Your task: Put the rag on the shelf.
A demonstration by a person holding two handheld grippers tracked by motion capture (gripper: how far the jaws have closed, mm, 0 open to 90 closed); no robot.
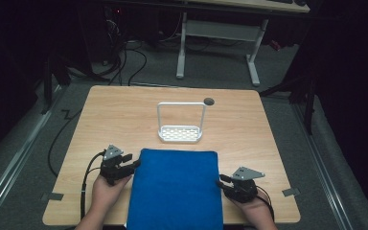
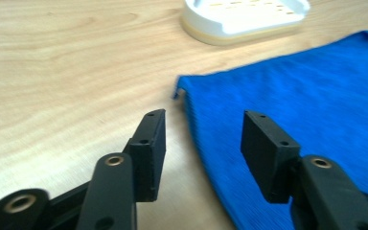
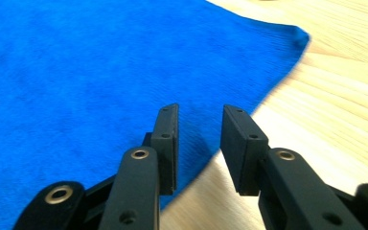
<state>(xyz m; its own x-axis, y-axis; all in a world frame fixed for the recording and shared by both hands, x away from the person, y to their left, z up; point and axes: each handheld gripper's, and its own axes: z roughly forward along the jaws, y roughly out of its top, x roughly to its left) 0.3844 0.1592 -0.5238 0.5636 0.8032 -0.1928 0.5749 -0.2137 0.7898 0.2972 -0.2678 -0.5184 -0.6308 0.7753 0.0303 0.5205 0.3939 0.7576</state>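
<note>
A: Where does the blue towel [image 1: 175, 189] lie?

B: Flat on the desk [image 1: 124, 115], at the middle of the near edge, and its near end runs over that edge. Its far corners point toward the white rack [image 1: 180, 125], which stands near the middle of the desk, a little beyond the cloth and apart from it.

A: And the left gripper [image 1: 135, 164]?

B: At the towel's far left corner. In the left gripper view its jaws stand wide apart with nothing between them; the cloth's left edge runs into the gap, with one jaw over bare wood and the other over the blue.

A: The right gripper [image 1: 219, 182]?

B: At the towel's right edge, closer to the near edge of the desk. In the right gripper view [image 3: 199, 143] the jaws are parted, more narrowly than the left pair, and hold nothing; the cloth's edge passes just under them. Whether they touch the cloth I cannot tell.

A: Anything else on the desk?

B: A small dark round hole [image 1: 209, 101] near the far edge, right of the rack's handle
</note>
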